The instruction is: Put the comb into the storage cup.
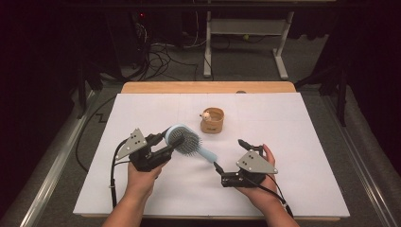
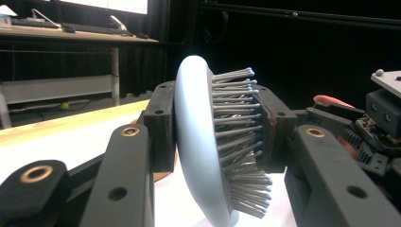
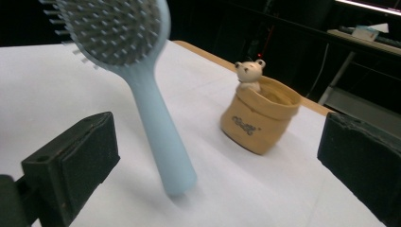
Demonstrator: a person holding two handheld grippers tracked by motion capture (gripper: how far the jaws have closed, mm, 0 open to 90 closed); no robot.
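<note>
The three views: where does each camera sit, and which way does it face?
High view: above the near edge, facing down on the table; both forearms, left claw, right claw.
Left gripper view: on that claw, jaws clamping the hairbrush.
Right gripper view: facing the brush handle and pouch, jaws apart.
Shared: the hairbrush.

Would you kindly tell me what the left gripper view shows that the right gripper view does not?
Left gripper view alone: the left gripper shut on the head of the light blue plastic hairbrush, one finger on its back, the other on the bristle tips.

Right gripper view alone: the brush's handle end against the white table cover, the tan fabric pouch with a small bear figure, and the right gripper open.

Both: the hairbrush's bristled head.
</note>
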